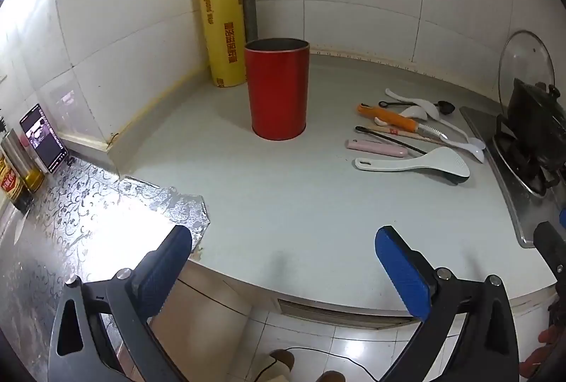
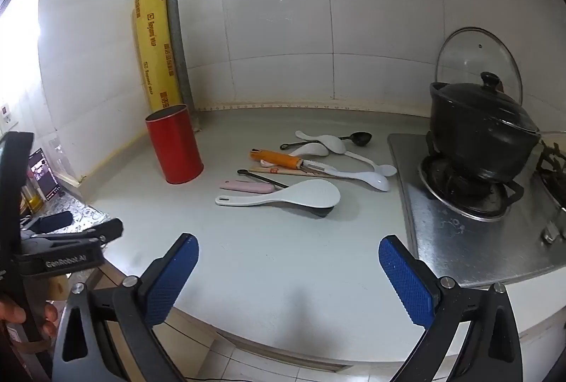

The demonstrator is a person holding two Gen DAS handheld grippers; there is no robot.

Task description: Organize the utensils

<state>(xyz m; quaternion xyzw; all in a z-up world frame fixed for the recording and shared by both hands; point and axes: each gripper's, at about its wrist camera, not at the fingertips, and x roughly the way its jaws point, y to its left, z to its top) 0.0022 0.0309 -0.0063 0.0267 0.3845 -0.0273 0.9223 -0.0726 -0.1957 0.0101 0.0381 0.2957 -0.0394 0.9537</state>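
Both the left gripper [image 1: 283, 254] and right gripper [image 2: 288, 261] gape wide and empty over the counter [image 1: 283, 198], the red can [image 1: 276, 90] and scattered utensils [image 2: 300, 169] lying well beyond their fingertips.

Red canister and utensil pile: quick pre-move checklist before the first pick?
1. Red canister upright, mouth open: ok.
2. Canister free of contents: cannot tell, inside not visible.
3. Left hand-held gripper open, nothing held: ok.
4. Right hand-held gripper open, nothing held: ok.
5. Rice paddle at the pile's near edge, nothing on top: ok.
6. Other utensils separated: not ok, the orange peeler lies across the chopsticks and spoons overlap.
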